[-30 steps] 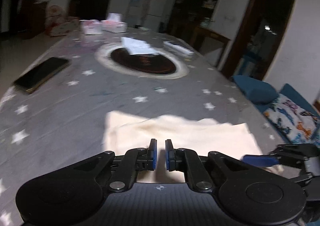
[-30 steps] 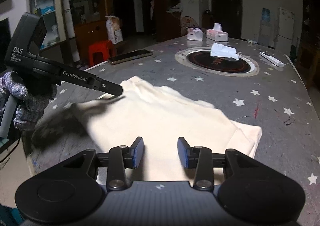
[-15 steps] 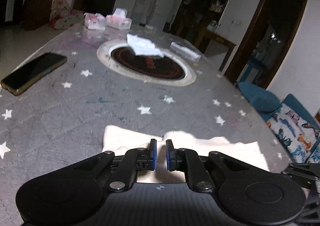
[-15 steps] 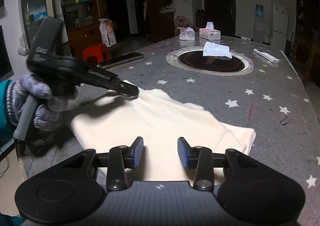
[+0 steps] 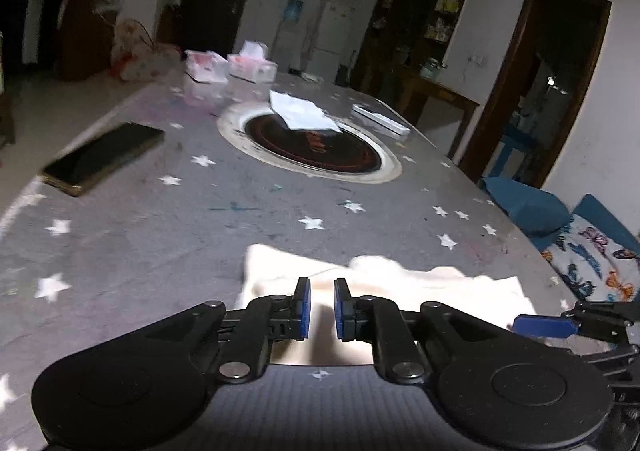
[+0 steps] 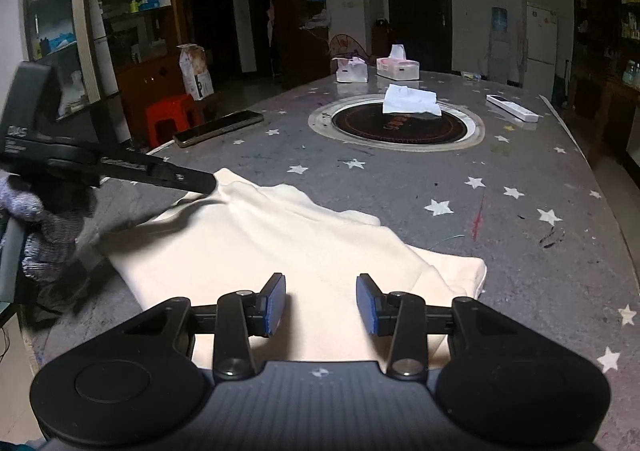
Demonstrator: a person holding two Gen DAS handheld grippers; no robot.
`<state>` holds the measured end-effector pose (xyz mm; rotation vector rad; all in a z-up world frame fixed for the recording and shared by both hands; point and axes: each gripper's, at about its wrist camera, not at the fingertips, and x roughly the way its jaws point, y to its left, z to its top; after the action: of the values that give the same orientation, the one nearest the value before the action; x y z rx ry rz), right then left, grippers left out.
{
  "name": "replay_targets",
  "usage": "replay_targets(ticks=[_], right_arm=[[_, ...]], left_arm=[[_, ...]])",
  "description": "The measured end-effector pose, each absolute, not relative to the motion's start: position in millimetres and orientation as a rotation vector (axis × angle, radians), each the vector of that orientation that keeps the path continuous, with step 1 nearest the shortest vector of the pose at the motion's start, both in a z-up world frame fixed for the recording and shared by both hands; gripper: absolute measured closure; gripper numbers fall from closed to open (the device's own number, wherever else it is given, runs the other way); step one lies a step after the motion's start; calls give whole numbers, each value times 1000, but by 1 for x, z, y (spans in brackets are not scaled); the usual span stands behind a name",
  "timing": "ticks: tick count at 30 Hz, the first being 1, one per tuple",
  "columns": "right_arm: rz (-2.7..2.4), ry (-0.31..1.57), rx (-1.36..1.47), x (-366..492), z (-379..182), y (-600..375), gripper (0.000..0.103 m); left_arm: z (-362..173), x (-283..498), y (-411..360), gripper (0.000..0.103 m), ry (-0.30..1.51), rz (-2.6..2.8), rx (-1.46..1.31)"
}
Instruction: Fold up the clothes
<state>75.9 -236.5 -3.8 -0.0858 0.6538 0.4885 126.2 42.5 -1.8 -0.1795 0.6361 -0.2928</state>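
Observation:
A cream garment (image 6: 280, 251) lies folded on the grey star-patterned table (image 6: 520, 211), near its front edge. My left gripper (image 6: 206, 183) comes in from the left and pinches the garment's far-left corner, which is raised a little with a shadow under it. In the left wrist view the garment (image 5: 420, 283) runs between the nearly closed blue pads of the left gripper (image 5: 320, 309). My right gripper (image 6: 321, 303) hovers open over the garment's near edge, with nothing between its pads. Its blue fingertip (image 5: 544, 325) shows at the right of the left wrist view.
A black phone (image 6: 218, 127) lies on the table's left side. Further back are a round inset burner (image 6: 396, 125) with a white tissue (image 6: 410, 101) on it, two tissue boxes (image 6: 398, 67) and a white remote (image 6: 512, 107). A red stool (image 6: 170, 119) stands left of the table, blue cushions (image 5: 524, 207) right.
The left gripper, holding the garment's corner, swung slightly right and then back left. The right gripper stayed open over the near edge.

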Motion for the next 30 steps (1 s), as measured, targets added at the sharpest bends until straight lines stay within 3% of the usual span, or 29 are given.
replay_targets(ticks=[3, 15, 30], right_arm=[[488, 659, -106, 74, -9, -235, 61], [465, 667, -193, 65, -8, -245, 60], [489, 631, -262, 37, 14, -246, 56]], left_arm=[[-5, 115, 48, 72, 645, -207, -150], [-20, 101, 55, 81, 735, -240, -264], [-13, 70, 57, 78, 758, -275, -306]])
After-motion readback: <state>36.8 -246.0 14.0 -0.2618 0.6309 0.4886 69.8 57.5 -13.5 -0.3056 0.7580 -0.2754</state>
